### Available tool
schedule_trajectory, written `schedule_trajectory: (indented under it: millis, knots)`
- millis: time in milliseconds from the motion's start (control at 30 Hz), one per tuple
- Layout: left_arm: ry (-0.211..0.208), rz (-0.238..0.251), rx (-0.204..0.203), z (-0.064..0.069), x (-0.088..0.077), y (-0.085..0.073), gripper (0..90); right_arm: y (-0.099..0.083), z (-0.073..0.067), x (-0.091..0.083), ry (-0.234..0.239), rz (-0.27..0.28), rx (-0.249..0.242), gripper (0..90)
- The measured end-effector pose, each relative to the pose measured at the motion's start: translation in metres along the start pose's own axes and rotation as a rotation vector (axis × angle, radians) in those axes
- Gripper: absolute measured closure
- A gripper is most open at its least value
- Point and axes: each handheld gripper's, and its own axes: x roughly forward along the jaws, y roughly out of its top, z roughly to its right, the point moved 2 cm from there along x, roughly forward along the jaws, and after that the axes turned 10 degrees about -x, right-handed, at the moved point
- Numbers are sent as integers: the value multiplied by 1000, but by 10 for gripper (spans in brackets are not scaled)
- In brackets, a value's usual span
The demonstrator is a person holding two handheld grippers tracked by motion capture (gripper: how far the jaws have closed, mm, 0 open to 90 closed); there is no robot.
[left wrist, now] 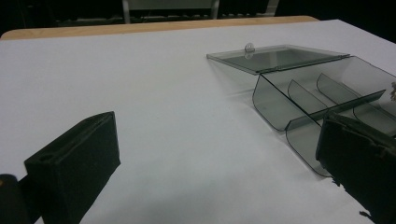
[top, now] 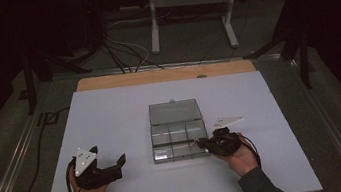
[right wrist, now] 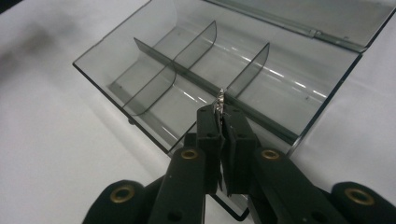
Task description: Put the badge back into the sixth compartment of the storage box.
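Note:
A smoky clear plastic box point(top: 180, 142) with several compartments lies open mid-table, its lid point(top: 174, 111) folded flat behind it. My right gripper point(top: 200, 142) is at the box's near right corner. Its jaws point(right wrist: 220, 112) are shut on a small silvery piece point(right wrist: 219, 100) that hangs over a near compartment of the box point(right wrist: 187, 60). My left gripper point(top: 109, 154) rests on the white sheet left of the box, open with nothing between its fingers. From the left gripper point(left wrist: 218, 121) the box point(left wrist: 303, 98) lies ahead and to the right.
The white sheet point(top: 110, 114) covers the table, with a wooden strip point(top: 165, 75) showing at its far edge. Beyond the table stand a metal frame point(top: 190, 2) and loose cables point(top: 121, 50) on the floor. Dark stands flank both sides.

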Motion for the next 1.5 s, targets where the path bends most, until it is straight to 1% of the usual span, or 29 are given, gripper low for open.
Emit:
schedule_trajectory:
  millis: [200, 400, 533, 567, 700, 867, 933, 1100, 1133, 1167, 1333, 1467, 1500]
  knots:
    - [1, 0, 1, 0, 0, 0, 13, -2, -1, 7, 3, -25, -7, 874]
    - [0, 0, 0, 0, 0, 0, 13, -3, -2, 12, -6, -52, -20, 872]
    - [1, 0, 2, 0, 0, 0, 13, -3, -2, 15, -2, -62, -22, 872]
    - [1, 0, 1, 0, 0, 0, 13, -3, -3, 18, -2, -76, -21, 871]
    - [1, -1, 1, 0, 0, 0, 13, -3, -3, 21, 5, -91, -17, 870]
    - [0, -1, 1, 0, 0, 0, 13, -3, -2, 21, 3, -97, -13, 864]
    - [1, -1, 2, 0, 0, 0, 13, -3, -3, 21, -1, -95, -21, 836]
    - [0, -2, 1, 0, 0, 0, 13, -3, -3, 21, -12, -97, -26, 819]
    - [0, -2, 1, 0, 0, 0, 13, -3, -3, 21, -15, -97, -25, 807]
    - [0, -2, 2, 0, 0, 0, 13, -3, -3, 21, -25, -97, -25, 772]
    - [0, -4, 2, 0, 1, 0, 13, -1, -3, 20, -47, -89, -31, 661]
    - [0, -4, 3, 1, 1, 0, 13, 0, -4, 18, -53, -69, -33, 573]
    - [0, -4, 3, 1, 1, 0, 13, 0, -4, 18, -53, -69, -33, 573]
